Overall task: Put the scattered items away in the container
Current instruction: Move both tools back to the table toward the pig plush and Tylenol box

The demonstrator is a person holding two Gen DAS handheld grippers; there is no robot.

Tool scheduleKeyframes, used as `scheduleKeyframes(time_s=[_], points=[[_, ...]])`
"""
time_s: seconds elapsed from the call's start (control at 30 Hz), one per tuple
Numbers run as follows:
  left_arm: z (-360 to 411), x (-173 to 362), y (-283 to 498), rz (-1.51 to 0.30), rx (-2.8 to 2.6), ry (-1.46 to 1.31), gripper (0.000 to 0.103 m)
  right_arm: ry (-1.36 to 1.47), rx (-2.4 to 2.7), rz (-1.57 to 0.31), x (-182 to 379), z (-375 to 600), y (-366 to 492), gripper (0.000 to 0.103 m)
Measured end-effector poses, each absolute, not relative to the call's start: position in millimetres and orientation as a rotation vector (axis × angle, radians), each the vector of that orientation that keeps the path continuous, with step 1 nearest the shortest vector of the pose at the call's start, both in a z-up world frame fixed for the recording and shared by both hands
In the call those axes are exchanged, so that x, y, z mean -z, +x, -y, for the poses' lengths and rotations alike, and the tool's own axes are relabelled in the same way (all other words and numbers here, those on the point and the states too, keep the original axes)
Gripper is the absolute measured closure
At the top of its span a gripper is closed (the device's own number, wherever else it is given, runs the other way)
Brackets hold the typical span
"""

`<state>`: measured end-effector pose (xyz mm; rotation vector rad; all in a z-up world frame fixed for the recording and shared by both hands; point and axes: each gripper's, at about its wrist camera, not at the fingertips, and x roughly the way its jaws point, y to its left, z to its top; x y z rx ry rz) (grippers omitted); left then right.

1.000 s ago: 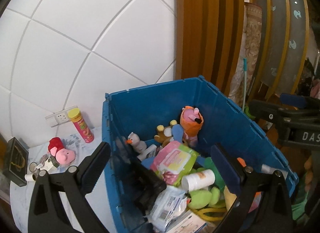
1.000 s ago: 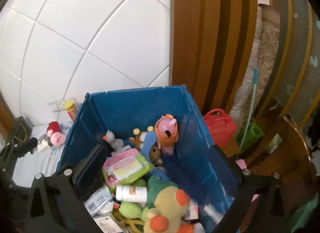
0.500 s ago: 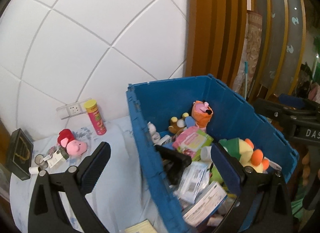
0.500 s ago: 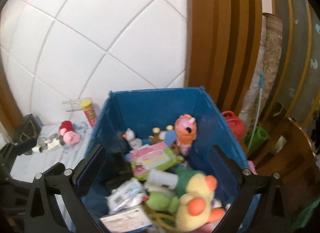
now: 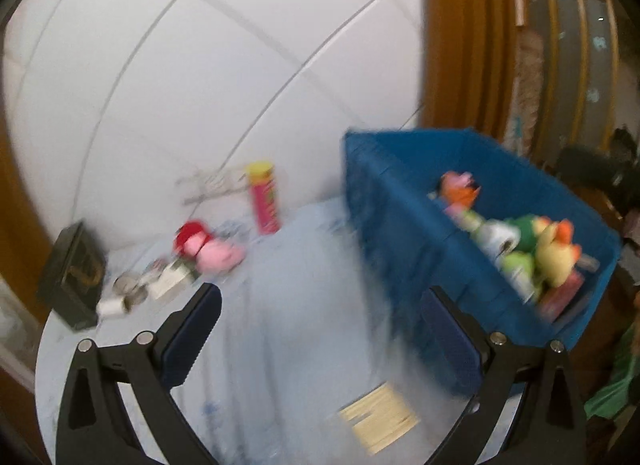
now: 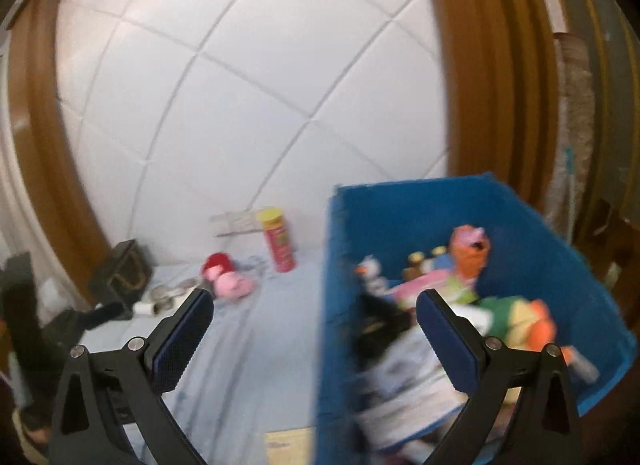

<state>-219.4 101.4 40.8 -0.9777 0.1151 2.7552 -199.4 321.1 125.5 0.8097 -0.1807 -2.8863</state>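
White tiled wall behind my table (image 5: 304, 305). From the left I see a dark box (image 5: 74, 275), pink plush (image 5: 218, 255), red can (image 5: 264, 197), then the filled blue bin (image 5: 404, 233). My left gripper (image 5: 320, 329) and right gripper (image 6: 314, 335) both hang spread, empty.

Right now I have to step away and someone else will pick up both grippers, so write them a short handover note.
Left gripper: open, empty, over the table.
Right gripper: open, empty, at the near wall of the blue bin.
Done: the bin already holds a pile of plush toys and packets.
Left on the table: pink plush pig, red tube with the yellow lid upright by the wall, small white items near the dark box, and a pale yellow card close to the bin.
The frames are blurred, so check the small items yourself.
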Motion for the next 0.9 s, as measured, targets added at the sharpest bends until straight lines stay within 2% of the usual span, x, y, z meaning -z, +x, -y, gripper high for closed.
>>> scheduleKeyframes(time_s=[0.37, 0.5, 0.73, 0.9], points=[[58.4, 56.3, -213.3, 0.105, -2.898, -1.314, 0.001, 0.990, 2.647, 0.184, -44.0, -219.3, -234.9, 0.000], [87.5, 73.6, -212.7, 0.175, -2.934, -1.415, 0.001, 1.027, 2.537, 0.170, -17.4, -202.2, -263.6, 0.000], [118.4, 97.2, -226.7, 0.185, -2.961, -1.531, 0.001, 1.148, 2.433, 0.190, 36.9, -180.2, -313.5, 0.000], [146.0, 108.0, -255.7, 0.232, -2.950, -1.561, 0.001, 1.192, 2.435, 0.150, 47.7, -164.6, -336.8, 0.000]])
